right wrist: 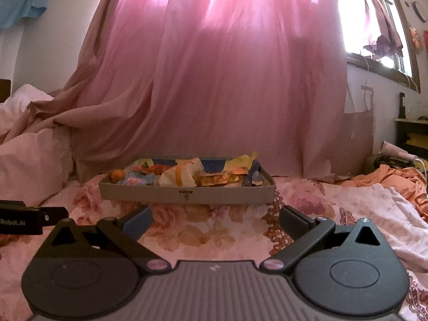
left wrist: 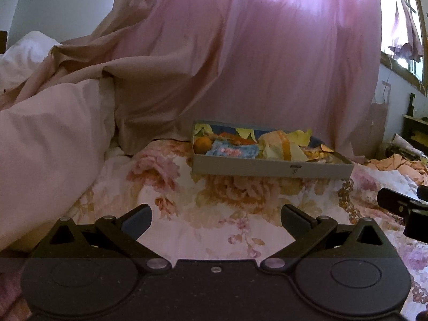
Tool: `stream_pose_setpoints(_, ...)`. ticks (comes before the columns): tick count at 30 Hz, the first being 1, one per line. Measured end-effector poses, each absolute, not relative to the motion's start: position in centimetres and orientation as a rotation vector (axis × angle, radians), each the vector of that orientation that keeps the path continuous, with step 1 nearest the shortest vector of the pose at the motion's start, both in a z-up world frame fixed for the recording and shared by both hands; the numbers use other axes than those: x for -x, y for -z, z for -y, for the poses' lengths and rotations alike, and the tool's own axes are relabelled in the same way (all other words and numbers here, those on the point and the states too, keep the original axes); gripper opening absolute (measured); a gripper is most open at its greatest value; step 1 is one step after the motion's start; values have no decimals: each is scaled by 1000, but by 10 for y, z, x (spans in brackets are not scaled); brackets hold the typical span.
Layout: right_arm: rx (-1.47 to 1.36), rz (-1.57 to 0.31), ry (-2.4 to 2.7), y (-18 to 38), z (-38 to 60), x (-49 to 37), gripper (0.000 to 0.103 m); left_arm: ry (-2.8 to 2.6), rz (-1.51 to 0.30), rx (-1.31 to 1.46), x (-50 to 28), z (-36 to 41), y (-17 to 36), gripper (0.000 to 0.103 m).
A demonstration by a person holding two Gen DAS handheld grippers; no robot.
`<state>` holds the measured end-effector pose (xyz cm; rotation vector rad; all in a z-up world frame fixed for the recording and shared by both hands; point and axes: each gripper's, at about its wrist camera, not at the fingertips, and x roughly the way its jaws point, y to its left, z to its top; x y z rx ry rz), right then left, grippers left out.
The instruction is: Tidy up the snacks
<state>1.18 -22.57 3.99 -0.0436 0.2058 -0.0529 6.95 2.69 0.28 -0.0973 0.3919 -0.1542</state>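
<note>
Left gripper (left wrist: 216,220) and right gripper (right wrist: 216,220): both spread wide, nothing held, over the floral bedspread (right wrist: 187,230). Grey box (right wrist: 187,194) lies on the bedspread ahead of both, before the pink curtain (right wrist: 227,80), holding snack packets (left wrist: 232,151) and an orange (left wrist: 202,144)

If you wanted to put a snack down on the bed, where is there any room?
The flowered bedspread lies bare between the open right gripper and the box's front wall; the left view shows the same before the left gripper. The box itself is crowded with wrappers and an orange. Pillows hem the left, orange cloth the right.
</note>
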Motion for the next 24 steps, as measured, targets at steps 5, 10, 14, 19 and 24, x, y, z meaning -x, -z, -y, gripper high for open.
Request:
stream_pose_setpoints(5, 37, -213, 53, -34, 225, -14, 103, 152, -382, 86, -70, -27, 1, 102)
stream_pose_setpoints(10, 34, -234, 51, -26, 225, -18, 103, 153, -378, 76, -70, -26, 4, 102)
stream_pose_setpoints(14, 35, -251, 52, -20, 224, -22, 103, 154, -381, 67, -71, -26, 9, 102)
stream_pose_setpoints(19, 39, -264, 48, -15, 223, -24, 103, 163, -389, 37, -73, -22, 16, 102)
stream_pose_setpoints(24, 43, -262, 44, -13, 222, -24, 103, 177, -393, 12, -73, -19, 21, 102)
